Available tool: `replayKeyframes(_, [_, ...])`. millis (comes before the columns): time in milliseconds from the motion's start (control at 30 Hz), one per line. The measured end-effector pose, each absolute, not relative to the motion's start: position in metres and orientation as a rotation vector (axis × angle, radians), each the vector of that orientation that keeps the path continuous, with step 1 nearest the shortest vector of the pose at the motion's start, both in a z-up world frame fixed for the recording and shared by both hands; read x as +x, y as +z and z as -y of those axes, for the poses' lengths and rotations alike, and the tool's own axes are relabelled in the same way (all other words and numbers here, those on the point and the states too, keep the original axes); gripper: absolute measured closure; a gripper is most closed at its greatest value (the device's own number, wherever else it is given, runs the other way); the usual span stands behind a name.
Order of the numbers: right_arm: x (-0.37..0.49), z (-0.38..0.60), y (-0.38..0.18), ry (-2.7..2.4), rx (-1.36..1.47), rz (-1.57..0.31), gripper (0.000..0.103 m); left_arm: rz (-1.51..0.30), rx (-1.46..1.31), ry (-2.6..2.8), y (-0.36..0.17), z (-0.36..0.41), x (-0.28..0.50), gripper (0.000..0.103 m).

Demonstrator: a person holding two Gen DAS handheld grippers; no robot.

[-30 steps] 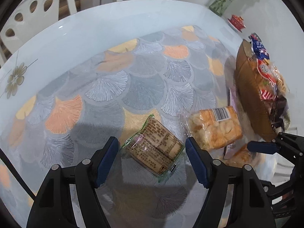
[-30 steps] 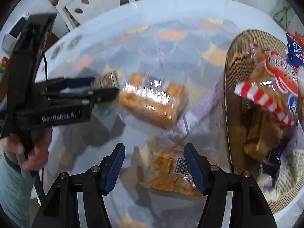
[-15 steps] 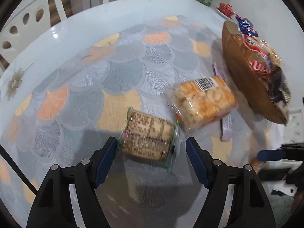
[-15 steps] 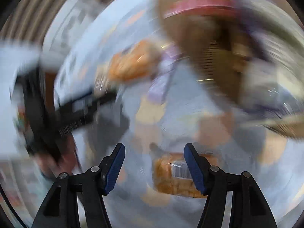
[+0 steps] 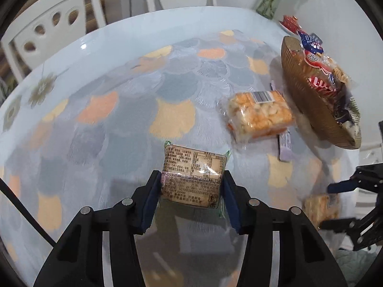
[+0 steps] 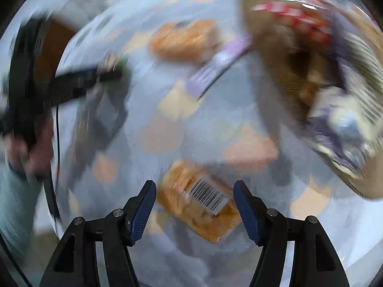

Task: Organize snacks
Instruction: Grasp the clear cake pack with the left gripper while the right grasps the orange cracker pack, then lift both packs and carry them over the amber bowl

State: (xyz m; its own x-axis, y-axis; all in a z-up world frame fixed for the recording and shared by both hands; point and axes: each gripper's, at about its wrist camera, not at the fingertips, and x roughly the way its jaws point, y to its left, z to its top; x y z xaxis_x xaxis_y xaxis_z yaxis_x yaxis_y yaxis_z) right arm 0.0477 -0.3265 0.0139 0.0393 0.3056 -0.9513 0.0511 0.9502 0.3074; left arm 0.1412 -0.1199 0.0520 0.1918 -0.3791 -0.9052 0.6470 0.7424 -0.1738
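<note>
While the left claw (image 5: 190, 195) pinches the flat brown cracker packet with green edges and a printed label (image 5: 192, 175) between its blue pads, low over the table (image 5: 100, 47), the right claw (image 6: 194, 209) hangs wide with its jaws opening a touch, and an orange puffed-snack pack with a barcode sticker (image 6: 201, 199) lies between them, not yet pressed by either pad, as far as the smeared picture from that side lets me judge. Just past the gripped packet, a second clear pack of orange puffed squares (image 5: 259, 114) rests on the scallop-patterned cloth (image 5: 119, 110), and tucked against it lies a slim lilac wrapped bar (image 5: 284, 144). Beyond those, near the table's far right edge, the gold ribbed oval tray (image 5: 301, 91) already carries a heap of bags: a red-and-white striped one (image 5: 322, 81) on top, a blue sachet (image 5: 308, 41) at the far end, and more that I cannot sort out. White chairs with teardrop cut-outs (image 5: 55, 24) stand behind the table

By my reckoning the job is past its start: several snacks are in the tray, while four remain outside it, one of them gripped, one framed, and the middle pack and the bar untouched
</note>
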Motion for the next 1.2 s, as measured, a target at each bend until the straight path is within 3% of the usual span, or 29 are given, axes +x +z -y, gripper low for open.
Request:
replayKeyframes(367, [0.050,0.283,-0.014,0.212,0.070,-1.529,0.038,-1.194,0.143,-0.660,0.059,0.099,0.118,0.056])
replayKeyframes(433, [0.047,0.280,-0.011,0.198,0.031,-1.506,0.053,-1.185,0.139,-0.660,0.065,0.101,0.110,0.056])
replayKeyframes(567, [0.037,0.280,-0.003,0.217,0.049,-1.474,0.055,-1.171,0.153,-0.655,0.075,0.108,0.098,0.056])
replayKeyframes(1200, [0.013,0.414,0.138,0.099,0.319,-1.206,0.055,-0.989,0.186,-0.765,0.166,0.217,0.072,0.056])
